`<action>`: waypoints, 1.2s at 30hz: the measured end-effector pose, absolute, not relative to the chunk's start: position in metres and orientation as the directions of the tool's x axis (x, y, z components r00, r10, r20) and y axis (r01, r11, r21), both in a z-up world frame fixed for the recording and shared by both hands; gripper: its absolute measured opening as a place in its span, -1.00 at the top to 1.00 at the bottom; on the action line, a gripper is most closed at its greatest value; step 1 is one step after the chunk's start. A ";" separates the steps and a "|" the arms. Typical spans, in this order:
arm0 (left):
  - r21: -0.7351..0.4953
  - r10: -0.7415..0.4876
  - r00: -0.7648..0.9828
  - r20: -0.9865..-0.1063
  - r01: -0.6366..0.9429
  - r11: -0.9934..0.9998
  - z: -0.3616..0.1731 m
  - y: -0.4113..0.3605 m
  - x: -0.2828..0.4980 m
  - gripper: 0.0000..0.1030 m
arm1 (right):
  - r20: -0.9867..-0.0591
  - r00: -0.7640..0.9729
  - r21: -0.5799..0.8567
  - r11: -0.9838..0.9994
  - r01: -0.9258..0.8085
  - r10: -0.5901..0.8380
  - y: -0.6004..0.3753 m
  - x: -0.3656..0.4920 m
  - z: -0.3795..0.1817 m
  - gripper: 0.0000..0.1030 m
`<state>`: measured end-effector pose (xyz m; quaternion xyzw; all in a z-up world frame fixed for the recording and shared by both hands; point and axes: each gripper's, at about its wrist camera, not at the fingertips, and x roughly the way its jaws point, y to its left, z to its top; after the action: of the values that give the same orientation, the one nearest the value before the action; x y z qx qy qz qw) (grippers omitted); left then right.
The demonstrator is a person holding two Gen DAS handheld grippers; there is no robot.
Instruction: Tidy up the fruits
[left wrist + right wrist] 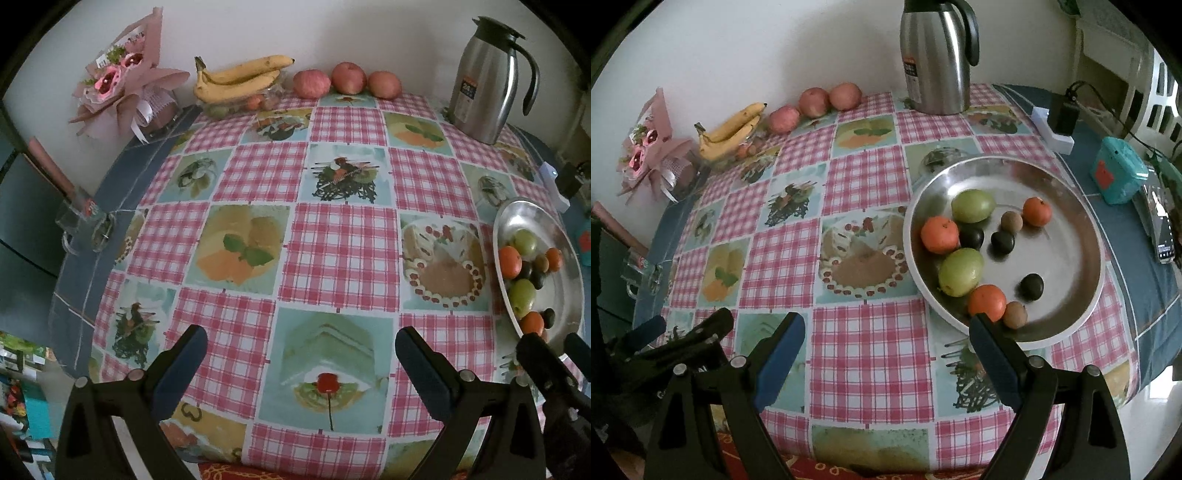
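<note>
plate of fruit sat just ahead of the right gripper; left gripper left of plate. both jaws wide, empty.

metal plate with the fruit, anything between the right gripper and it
Nothing visible. The right gripper is open and empty over bare tablecloth, and the metal plate lies just ahead to its right, its near rim beside the right finger. Only fruit lies in it.

Both tongs, left & right, tilted steeply down, jaws wide apart, nothing held.
</note>
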<state>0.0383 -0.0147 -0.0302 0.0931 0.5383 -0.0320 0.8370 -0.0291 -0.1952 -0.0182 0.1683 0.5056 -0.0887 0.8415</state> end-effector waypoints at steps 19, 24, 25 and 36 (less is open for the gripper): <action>0.125 0.039 0.460 -0.887 0.158 0.980 -0.028 -0.013 0.041 -1.00 | -0.903 0.427 0.131 0.916 0.378 -0.047 -0.207 -0.030 -0.027 -0.77; 0.136 0.043 0.455 -0.889 0.173 0.976 -0.031 -0.018 0.040 -1.00 | -0.901 0.432 0.160 0.898 0.409 -0.036 -0.219 -0.034 -0.031 -0.76; 0.137 0.043 0.460 -0.887 0.174 0.975 -0.031 -0.018 0.040 -1.00 | -0.902 0.430 0.167 0.895 0.413 -0.030 -0.221 -0.034 -0.032 -0.76; 0.104 0.019 0.462 -0.886 0.159 0.982 -0.030 -0.013 0.039 -1.00 | -0.904 0.427 0.155 0.904 0.398 -0.033 -0.217 -0.033 -0.032 -0.76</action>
<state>0.0386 -0.0128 -0.0296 0.0859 0.5168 -0.0410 0.8508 -0.0328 -0.2172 -0.0325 0.1758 0.5189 -0.1307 0.8263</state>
